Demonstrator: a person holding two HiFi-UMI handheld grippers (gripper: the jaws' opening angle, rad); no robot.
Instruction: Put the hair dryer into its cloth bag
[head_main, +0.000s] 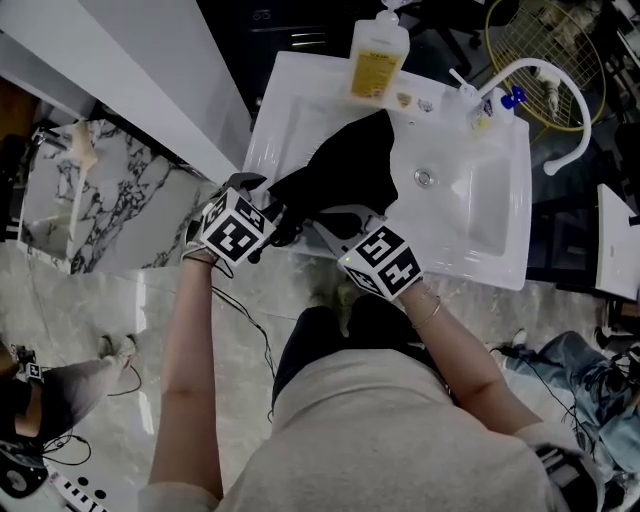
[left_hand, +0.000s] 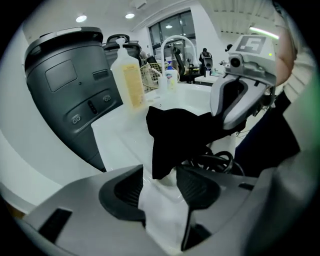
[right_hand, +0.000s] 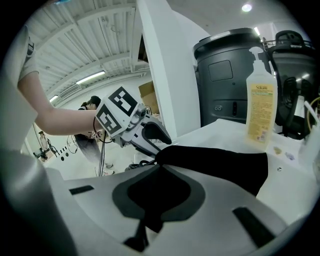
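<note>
My left gripper (left_hand: 159, 182) tips steeply downward, its fingers (left_hand: 125, 192) standing apart and pressing on nothing. My right gripper (right_hand: 159, 170) slopes down more gently, fingers closed tight on a fold of the black cloth bag (right_hand: 215, 160). My left forearm (head_main: 190, 370) and right forearm (head_main: 465, 360) reach forward, bringing the grippers near each other, tips angled inward.

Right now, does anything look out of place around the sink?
The black cloth bag lies crumpled across the rim of the white sink, an odd place for fabric. Nothing looks spilled or broken.
</note>
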